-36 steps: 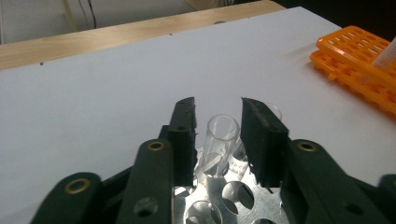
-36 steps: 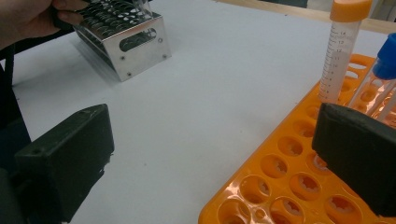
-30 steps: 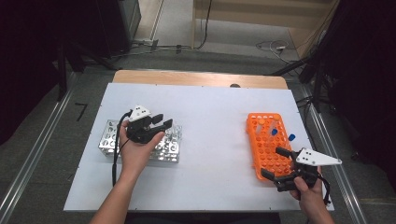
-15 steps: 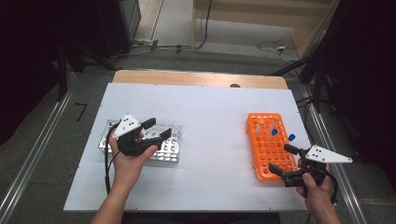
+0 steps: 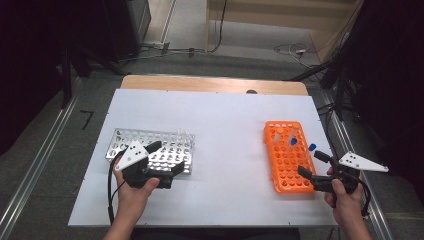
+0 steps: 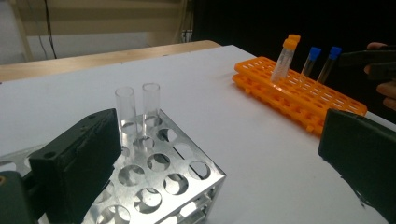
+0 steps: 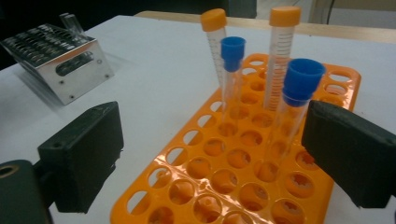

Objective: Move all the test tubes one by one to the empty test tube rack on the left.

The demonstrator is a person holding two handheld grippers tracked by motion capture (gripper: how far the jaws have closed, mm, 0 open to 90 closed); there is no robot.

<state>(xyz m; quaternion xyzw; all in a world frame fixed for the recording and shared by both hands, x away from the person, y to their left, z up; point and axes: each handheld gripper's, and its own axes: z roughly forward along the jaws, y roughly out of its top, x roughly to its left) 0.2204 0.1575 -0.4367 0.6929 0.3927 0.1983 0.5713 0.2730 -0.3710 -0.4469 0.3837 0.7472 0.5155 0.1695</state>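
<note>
1. the work in hand looks like moving tubes from the orange rack [image 5: 289, 156] to the metal rack [image 5: 150, 150], one tube at a time.
2. two clear uncapped tubes [image 6: 138, 110] already stand upright side by side in holes of the metal rack, just beyond the tip of the left gripper's [image 5: 161, 161] near jaw; that part reads as done.
3. the left gripper's jaws have just been opening and now stand wide apart with nothing between them. the metal rack's corner lies under the gap, untouched by the pads.
4. four capped tubes are left in the orange rack: two orange-capped tubes [image 7: 246, 56] farther off and two blue-capped tubes [image 7: 261, 98] nearer the jaws.
5. the right gripper [image 5: 315, 170] sits at the near end of the orange rack, jaws wide but just starting to close. the closer blue-capped tube stands just inside the far jaw, not yet pressed by either pad.
6. judged from this, the job is roughly a third done: the next pick is being lined up, and four tubes remain to be carried over.
</note>
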